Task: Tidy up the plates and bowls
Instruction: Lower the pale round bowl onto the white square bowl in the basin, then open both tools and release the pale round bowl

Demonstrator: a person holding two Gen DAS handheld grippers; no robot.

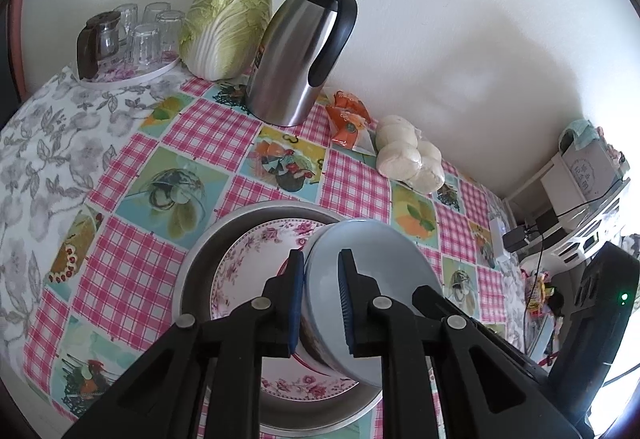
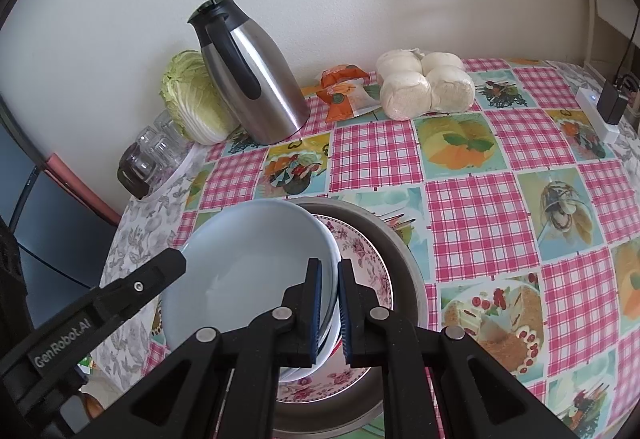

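Note:
A light blue bowl (image 1: 376,271) (image 2: 248,271) hangs tilted over a pink floral plate (image 1: 244,271) (image 2: 372,267), which lies in a round metal pan (image 1: 196,259) (image 2: 408,263). In the left wrist view my left gripper (image 1: 322,303) is shut on the bowl's near rim, one blue pad inside and one outside. On the opposite rim, my right gripper (image 2: 329,307) is clamped the same way in the right wrist view. One of the left gripper's fingers (image 2: 160,271) shows at the bowl's left edge there. The bowl hides part of the plate.
Along the wall stand a steel thermos jug (image 1: 304,51) (image 2: 252,79), a cabbage (image 1: 228,27), a tray of glasses (image 1: 132,35), an orange packet (image 1: 346,117) and a bag of white buns (image 1: 412,155) (image 2: 424,83). A power strip with a charger (image 2: 604,111) lies at the table's right edge.

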